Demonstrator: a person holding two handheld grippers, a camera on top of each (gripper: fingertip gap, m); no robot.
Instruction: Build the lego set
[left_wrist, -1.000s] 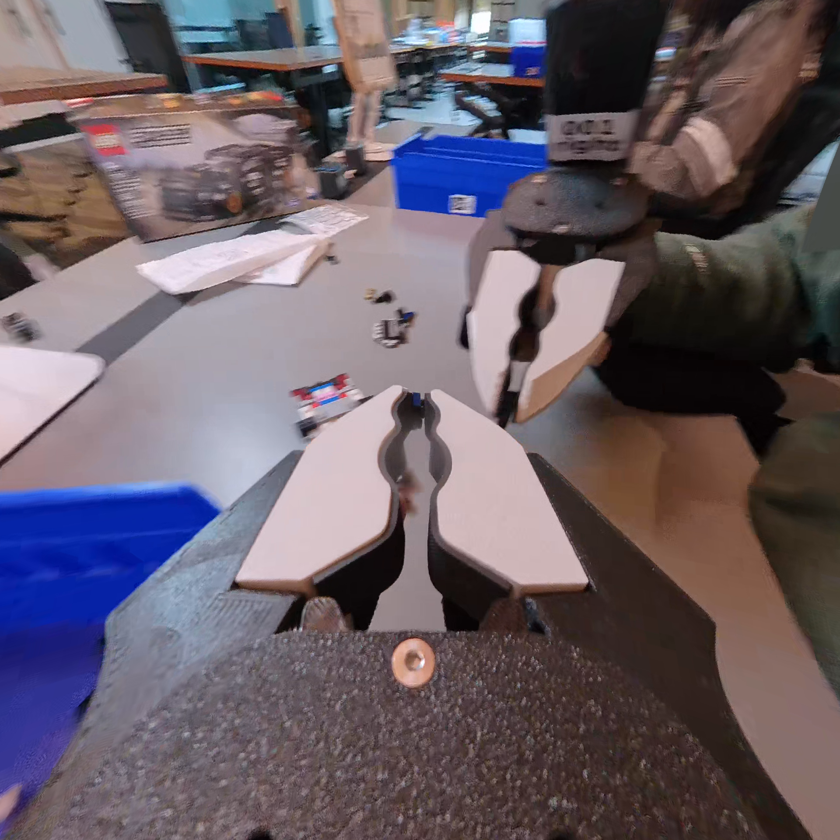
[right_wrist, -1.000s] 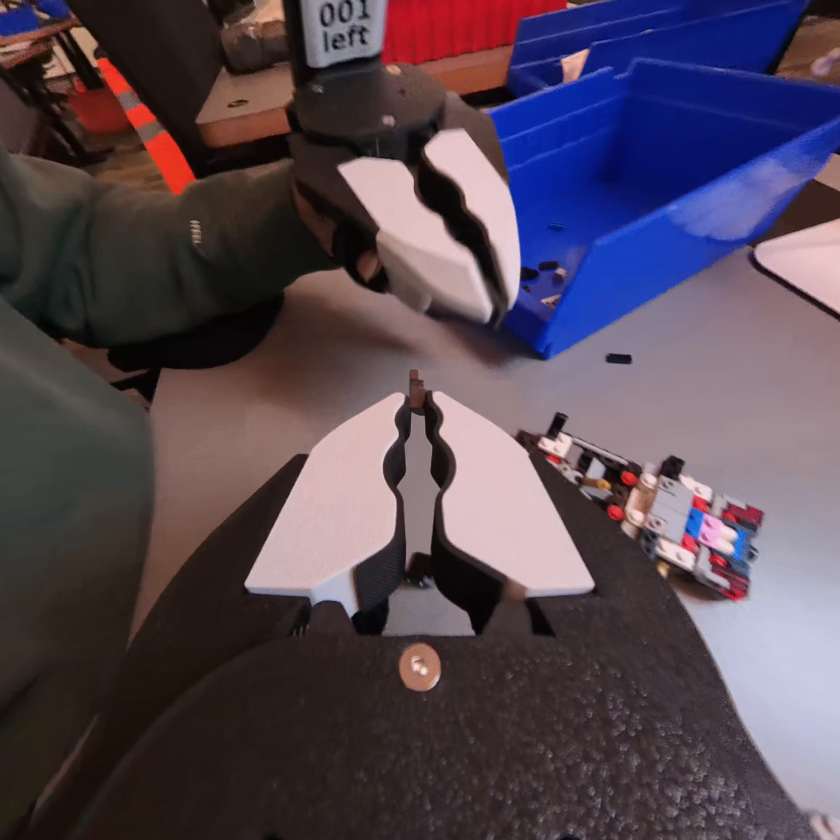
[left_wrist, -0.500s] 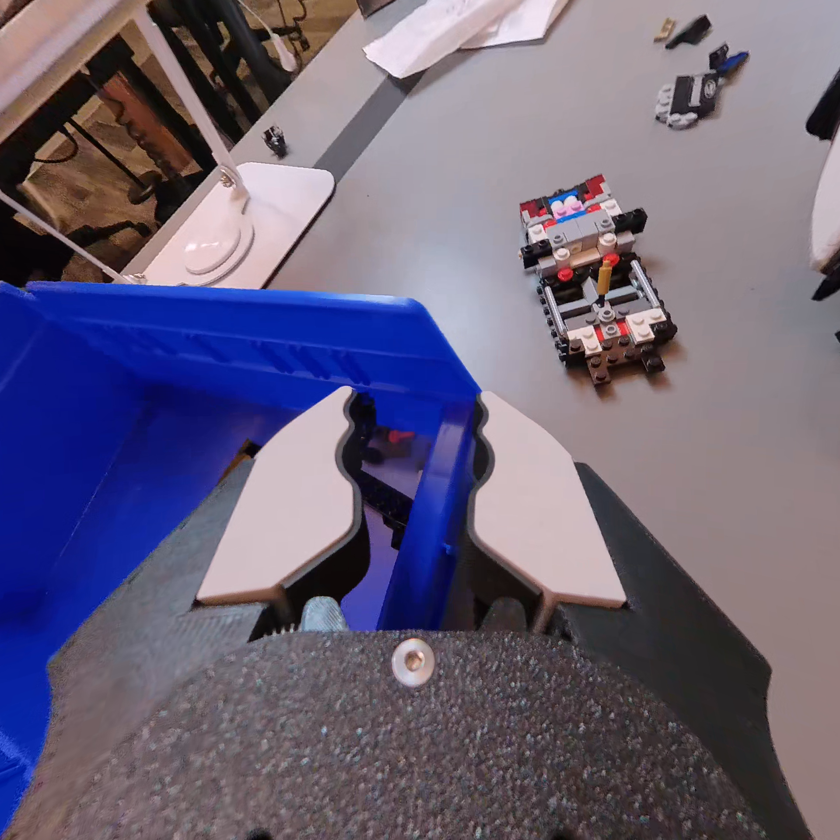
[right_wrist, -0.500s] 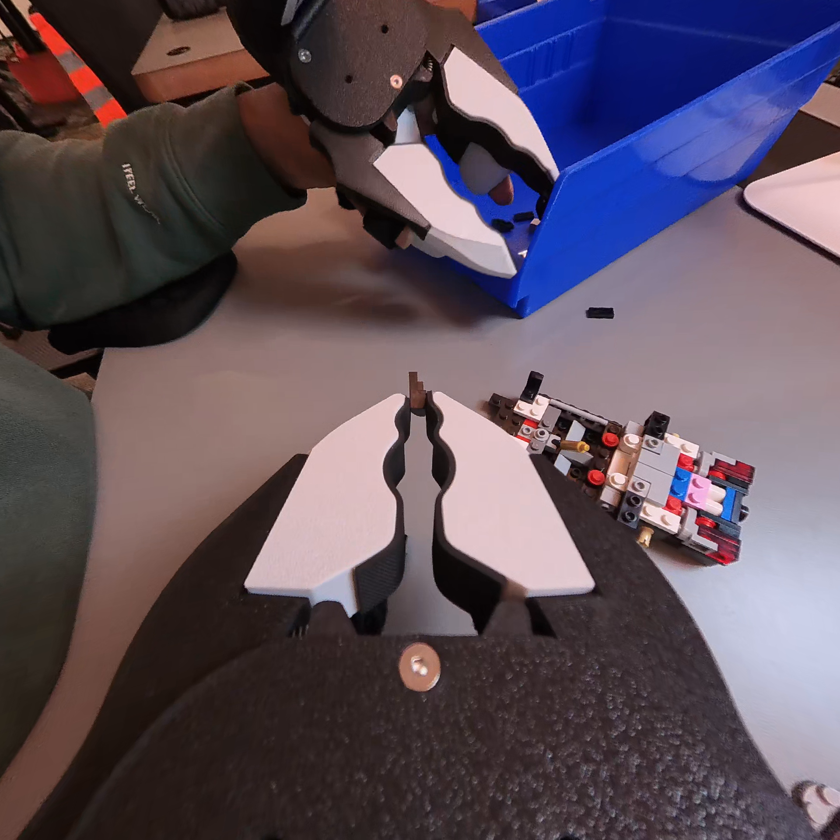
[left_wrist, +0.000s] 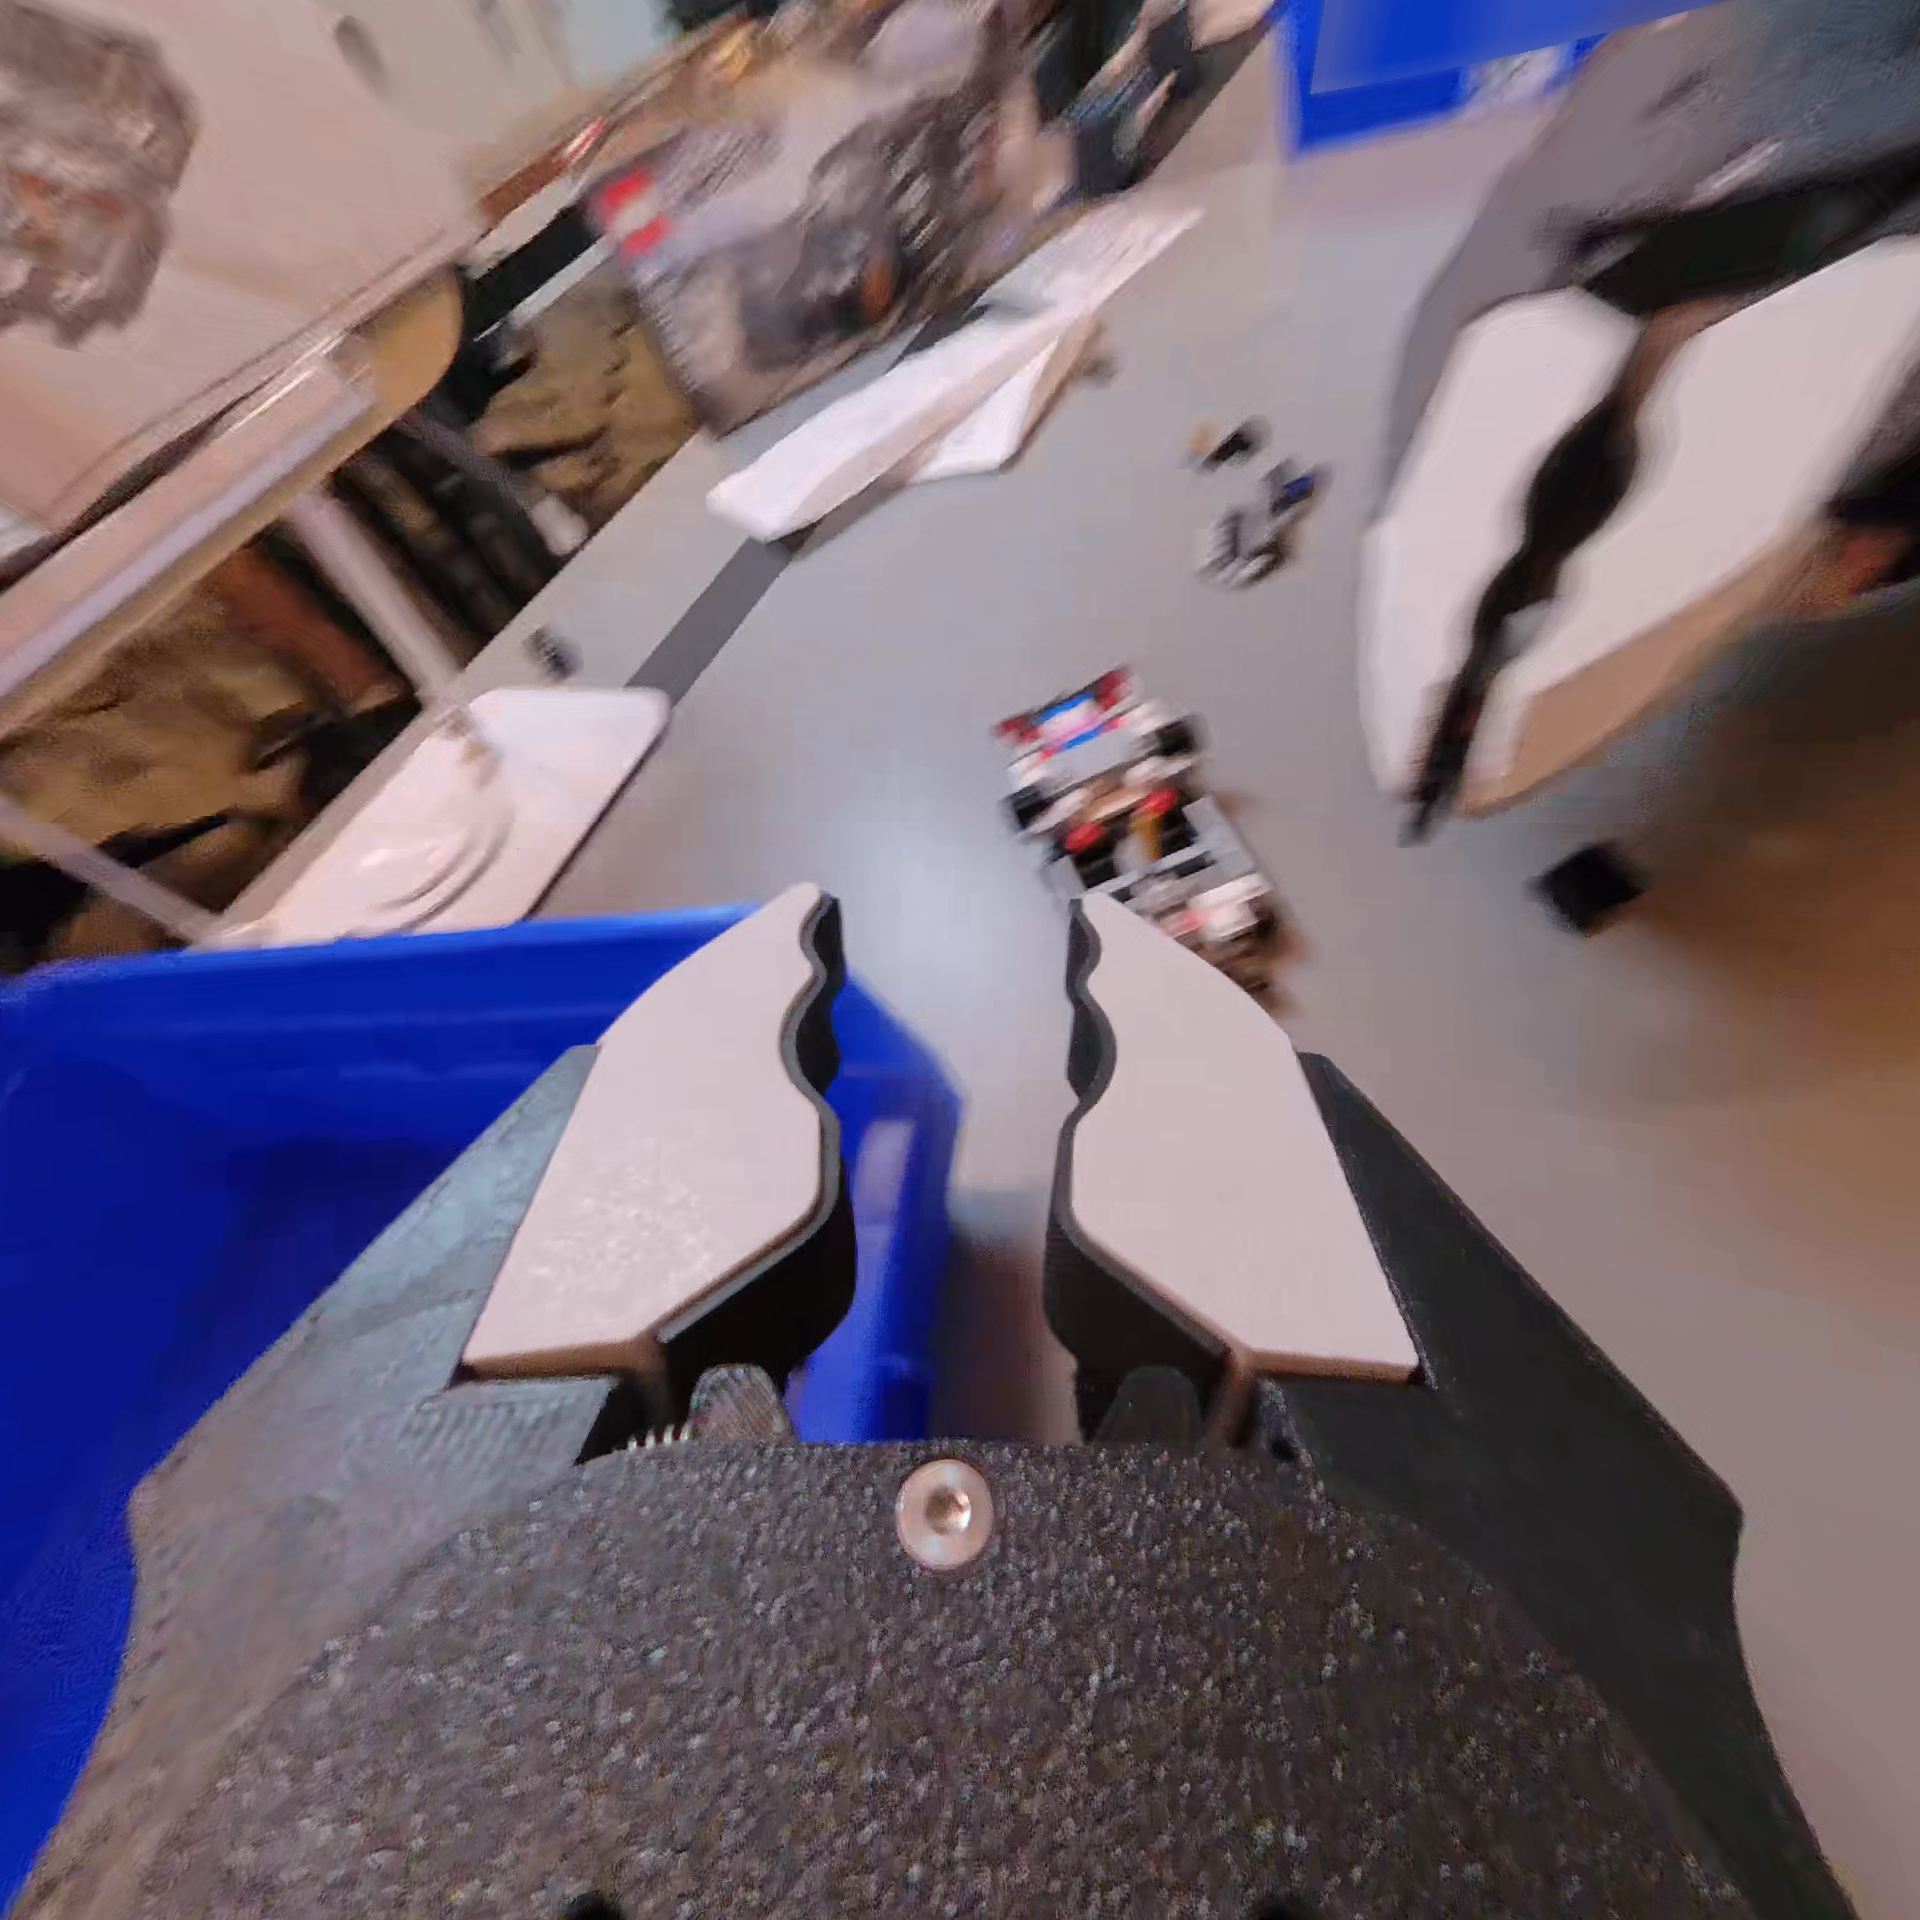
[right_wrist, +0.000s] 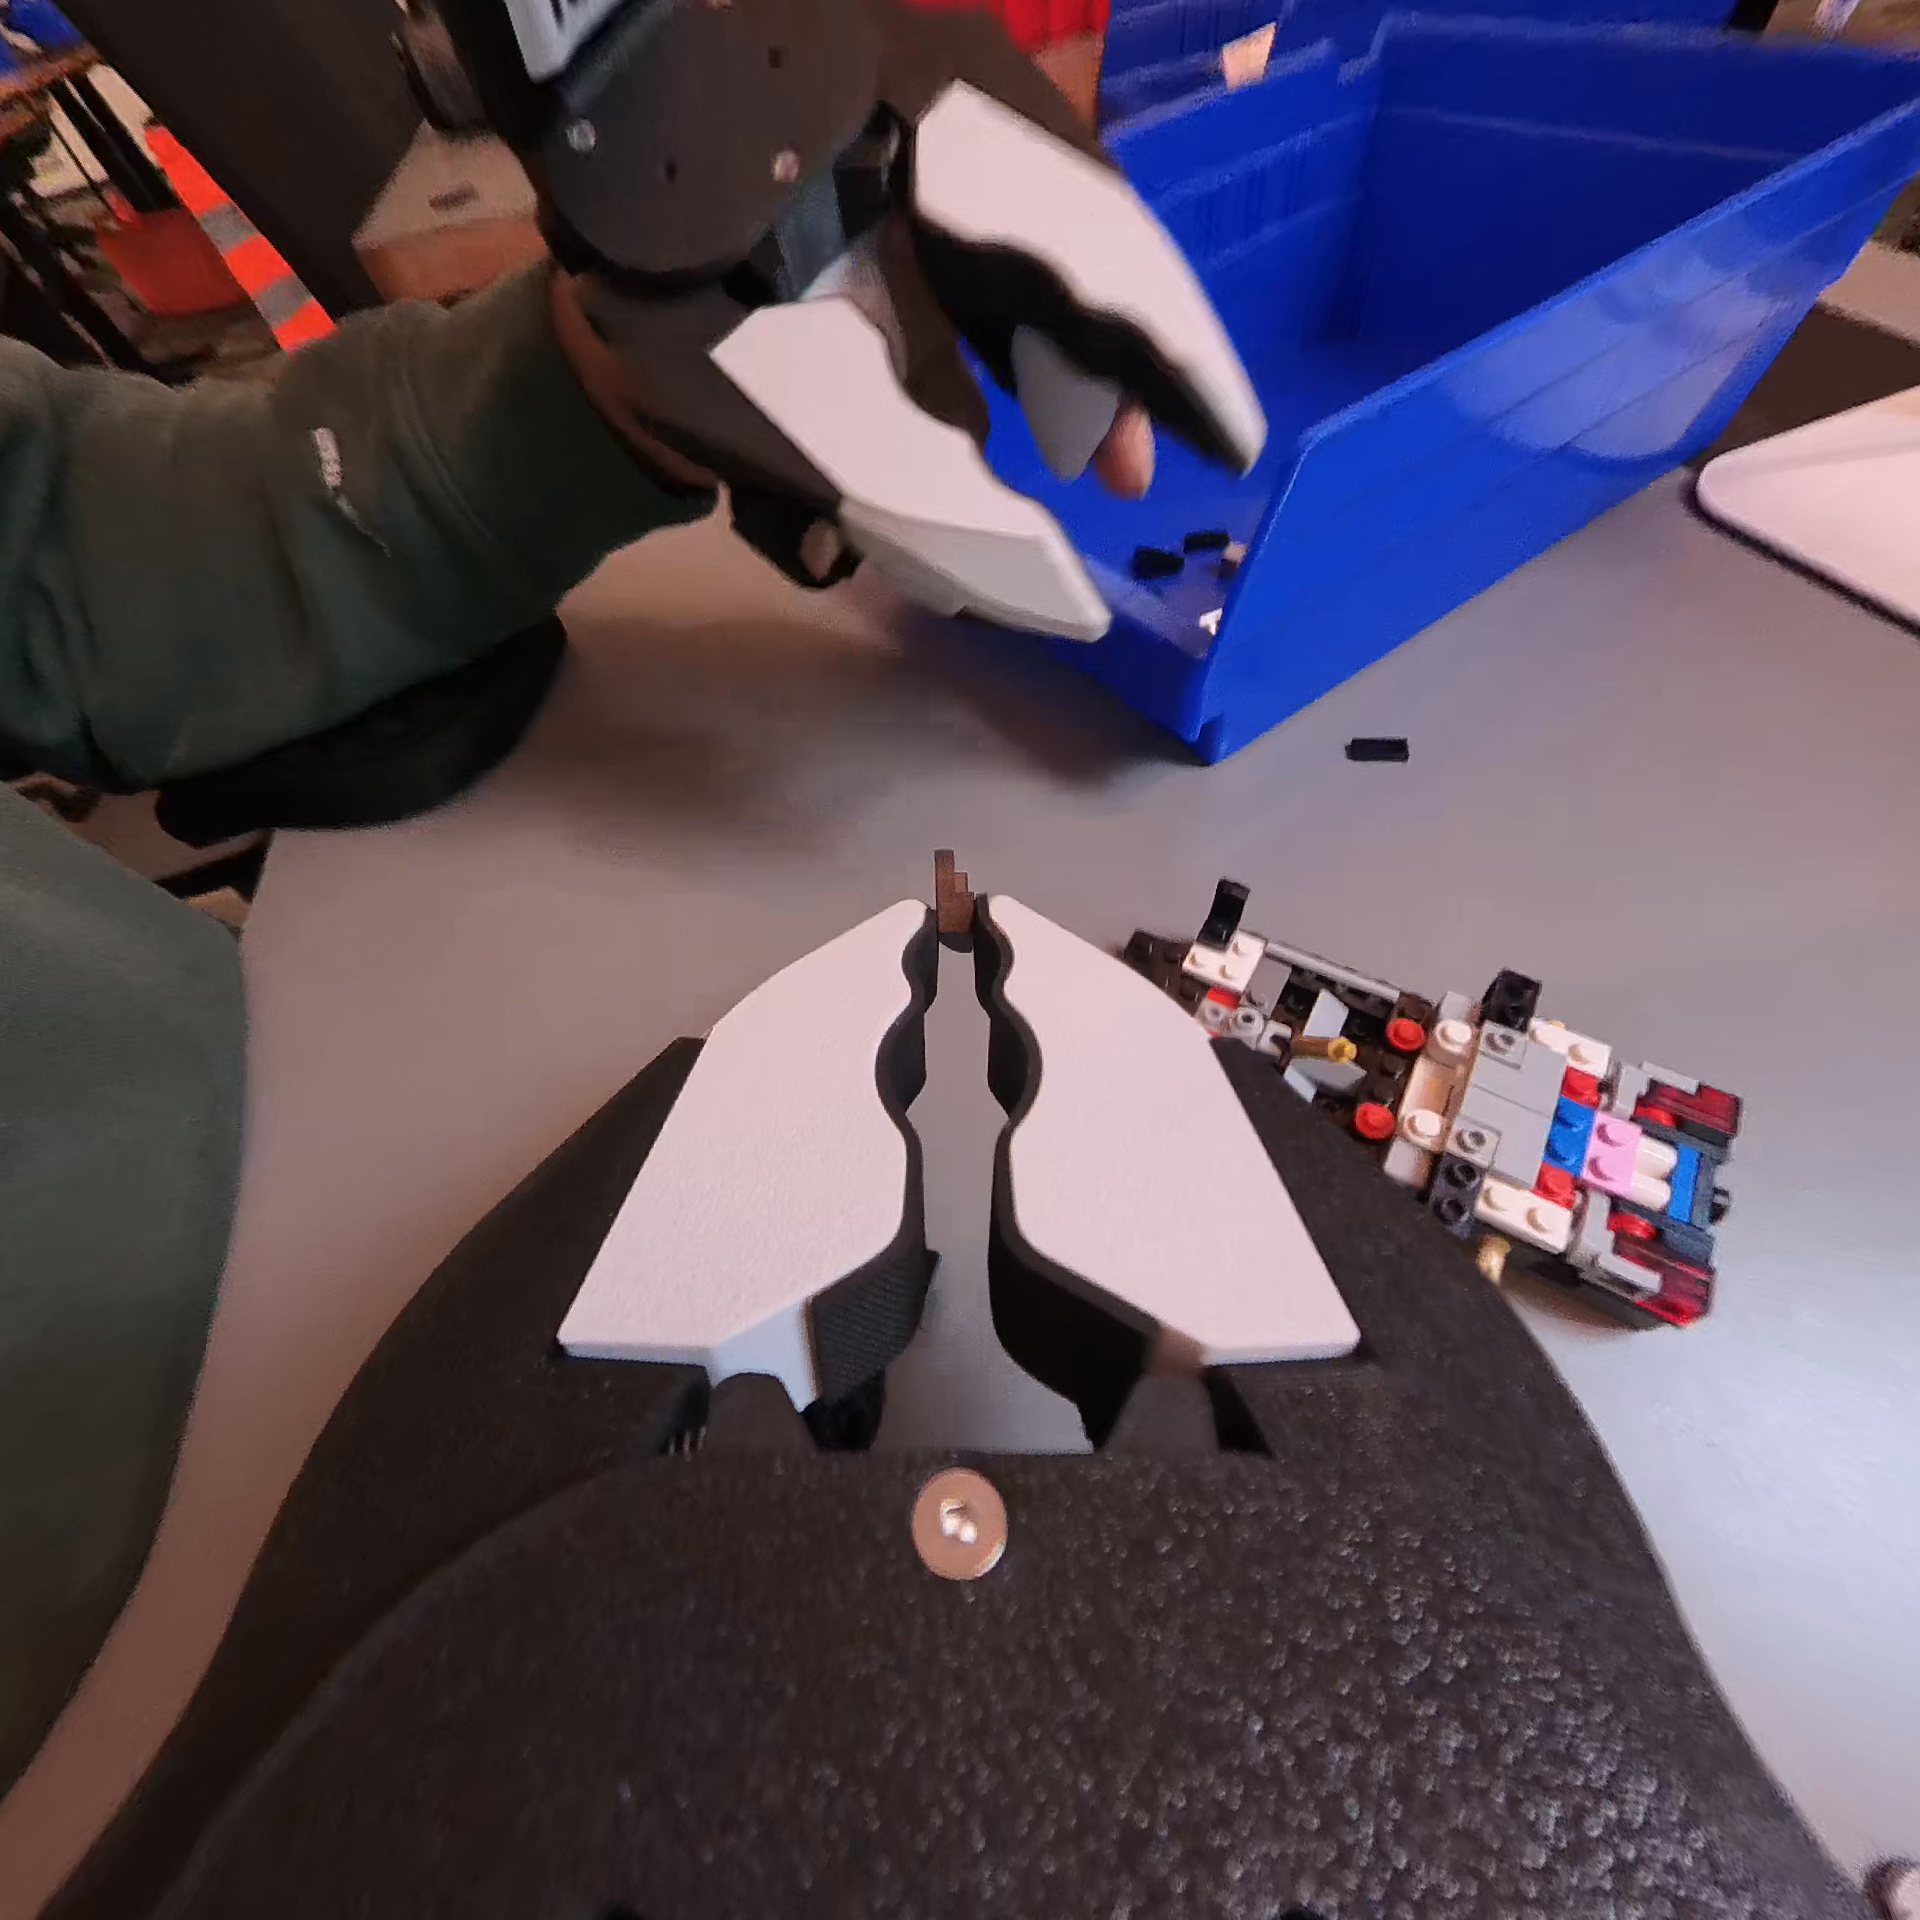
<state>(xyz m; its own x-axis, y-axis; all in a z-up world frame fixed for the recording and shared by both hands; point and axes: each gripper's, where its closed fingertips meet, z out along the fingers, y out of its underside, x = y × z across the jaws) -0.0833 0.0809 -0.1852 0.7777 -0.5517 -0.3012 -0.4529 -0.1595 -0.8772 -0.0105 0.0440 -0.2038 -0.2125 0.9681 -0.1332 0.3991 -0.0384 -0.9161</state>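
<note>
My right gripper (right_wrist: 956, 920) is shut on a small brown stepped brick (right_wrist: 950, 891) that sticks out past its fingertips, above the grey table (right_wrist: 623, 935). A partly built toy brick car (right_wrist: 1455, 1112) lies just to its right; it also shows, blurred, in the left wrist view (left_wrist: 1132, 821). My left gripper (left_wrist: 951, 914) is open with nothing between its pads, above the near corner of a blue bin (left_wrist: 312, 1091). In the right wrist view the left gripper (right_wrist: 1158, 540) hangs open over the bin's low front (right_wrist: 1351, 623). The right gripper (left_wrist: 1429, 800) shows at the upper right of the left wrist view.
Small black pieces lie in the bin (right_wrist: 1179, 556) and one on the table (right_wrist: 1377, 750). A white lamp base (left_wrist: 468, 810), papers (left_wrist: 935, 416), a printed box (left_wrist: 790, 239) and loose small parts (left_wrist: 1257, 520) lie farther off. A person's green sleeve (right_wrist: 312, 540) is at the left.
My left gripper went from shut to open over the blue bin, then swung up and away from it, still open. The right gripper stayed shut on the brown brick.
</note>
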